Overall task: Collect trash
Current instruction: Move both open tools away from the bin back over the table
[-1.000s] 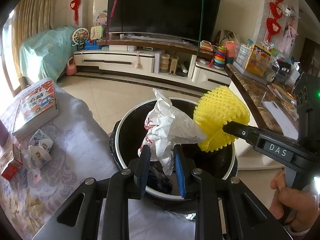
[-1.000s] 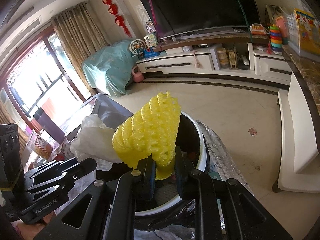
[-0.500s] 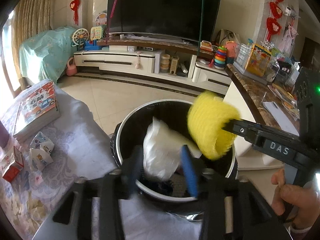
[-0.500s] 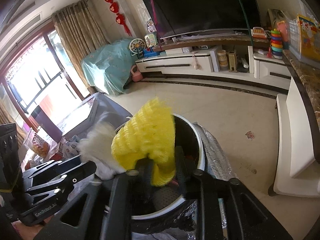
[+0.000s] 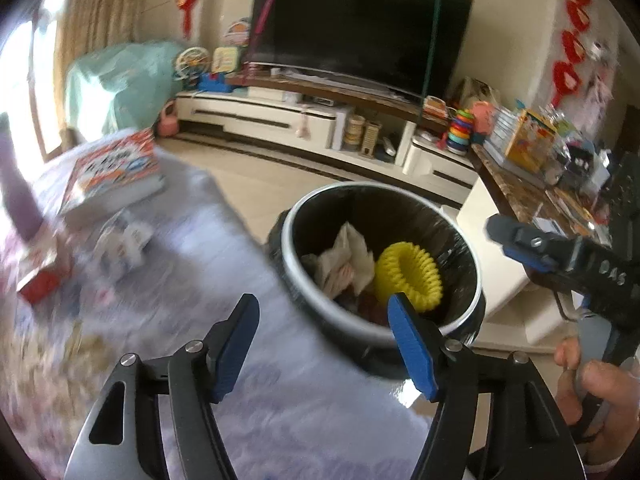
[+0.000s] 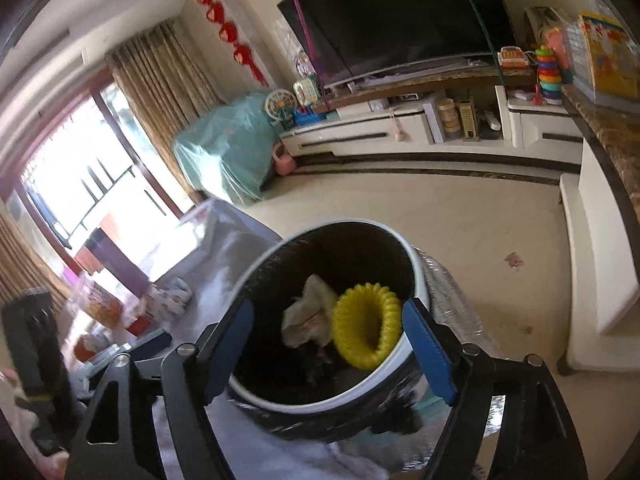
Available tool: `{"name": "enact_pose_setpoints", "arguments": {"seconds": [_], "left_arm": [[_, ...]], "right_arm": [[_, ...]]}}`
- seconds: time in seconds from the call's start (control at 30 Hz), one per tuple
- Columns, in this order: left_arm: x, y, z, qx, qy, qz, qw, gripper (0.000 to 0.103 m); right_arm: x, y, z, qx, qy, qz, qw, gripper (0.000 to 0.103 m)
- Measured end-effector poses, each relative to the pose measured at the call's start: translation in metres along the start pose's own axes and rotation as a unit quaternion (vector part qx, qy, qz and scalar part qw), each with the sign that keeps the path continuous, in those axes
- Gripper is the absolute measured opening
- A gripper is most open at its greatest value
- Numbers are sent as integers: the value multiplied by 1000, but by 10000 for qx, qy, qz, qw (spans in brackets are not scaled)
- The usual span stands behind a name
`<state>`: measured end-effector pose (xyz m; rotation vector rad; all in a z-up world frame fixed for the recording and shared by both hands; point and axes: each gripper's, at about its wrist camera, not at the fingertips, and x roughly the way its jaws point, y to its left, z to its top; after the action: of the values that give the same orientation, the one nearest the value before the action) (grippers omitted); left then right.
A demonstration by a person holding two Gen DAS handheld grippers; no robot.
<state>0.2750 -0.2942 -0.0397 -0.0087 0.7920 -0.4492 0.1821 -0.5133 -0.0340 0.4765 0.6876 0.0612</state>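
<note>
A round trash bin (image 5: 304, 300) with a black liner and white rim (image 6: 412, 344) stands beside the table. Inside it lie a crumpled white paper (image 5: 346, 260) and a yellow foam net sleeve (image 5: 408, 276); both also show in the right wrist view, paper (image 6: 308, 312) and sleeve (image 6: 366, 330). My left gripper (image 5: 324, 340) is open and empty, over the table edge next to the bin. My right gripper (image 6: 328, 340) is open and empty above the bin; it also shows at the right of the left wrist view (image 5: 560, 256).
The table carries a grey patterned cloth (image 5: 168, 280), a book (image 5: 116, 176), crumpled wrappers (image 5: 124, 240) and a red box (image 5: 40, 284). A TV stand (image 5: 304, 120) lies beyond tiled floor. A marble counter (image 5: 532, 188) is at the right.
Both grippers opened and let go; the white paper and the yellow foam sleeve dropped into the bin. My left gripper has swung left toward the table.
</note>
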Motion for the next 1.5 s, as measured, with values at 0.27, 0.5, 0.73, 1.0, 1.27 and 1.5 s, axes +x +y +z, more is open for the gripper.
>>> {"name": "enact_pose_setpoints", "arguments": {"seconds": [0.27, 0.5, 0.73, 1.0, 1.27, 1.5], "left_arm": [[-40, 39, -41, -587, -87, 299, 9978, 78], [-76, 76, -67, -988, -129, 589, 9933, 80], [-106, 101, -85, -1248, -229, 822, 9885, 80], [-129, 132, -101, -1436, -298, 1069, 9834, 80], [-138, 153, -110, -1562, -307, 1218, 9797, 80], [-134, 173, -107, -1550, -270, 1266, 9794, 80]], "right_arm": [[-5, 30, -23, -136, 25, 129, 9998, 95], [1, 62, -49, -358, 276, 348, 9984, 100], [9, 101, -71, -695, 429, 494, 9954, 101], [19, 138, -93, -1001, 577, 738, 9906, 101], [37, 162, -106, -1157, 715, 771, 9877, 101], [53, 176, -109, -1282, 790, 833, 9851, 101]]}}
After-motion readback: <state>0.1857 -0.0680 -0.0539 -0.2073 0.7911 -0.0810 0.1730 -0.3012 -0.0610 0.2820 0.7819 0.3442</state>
